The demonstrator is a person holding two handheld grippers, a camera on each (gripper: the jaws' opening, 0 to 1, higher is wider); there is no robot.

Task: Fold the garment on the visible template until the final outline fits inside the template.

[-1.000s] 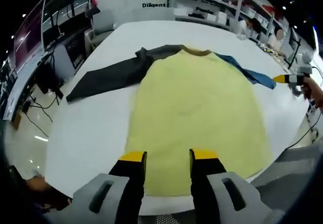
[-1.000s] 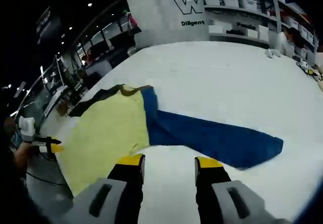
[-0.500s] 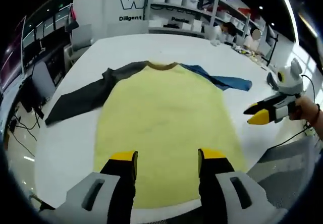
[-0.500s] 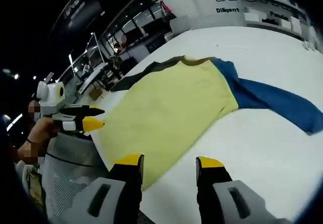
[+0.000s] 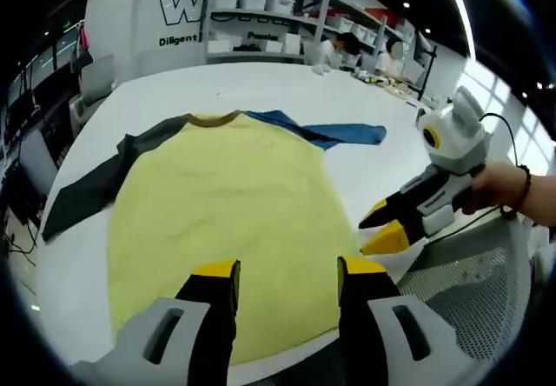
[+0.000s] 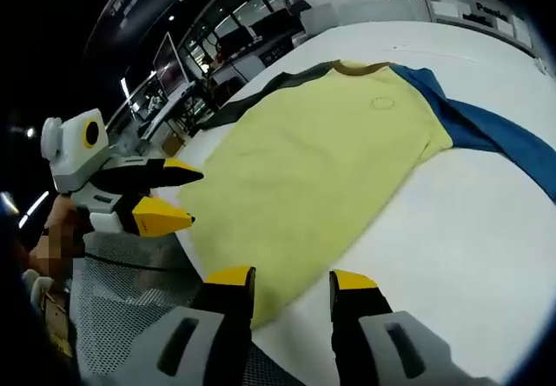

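Both tongs, left (image 5: pixel 280 269) and right (image 6: pixel 280 275), hang spread over the shirt (image 5: pixel 221 212) hem at six o'clock on the bench (image 6: pixel 452 229).

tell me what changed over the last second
Both grippers swung in toward the hem of the yellow shirt: the right gripper now hangs by its corner, the left gripper opposite. Both are open, holding nothing. The shirt lies flat as before.

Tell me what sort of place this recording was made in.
Probably a robotics lab or data-collection workshop, not a home. A large white table carries the spread yellow shirt, shelving with white storage bins lines the back wall beside big lettering, and workstations with monitors run along one side.
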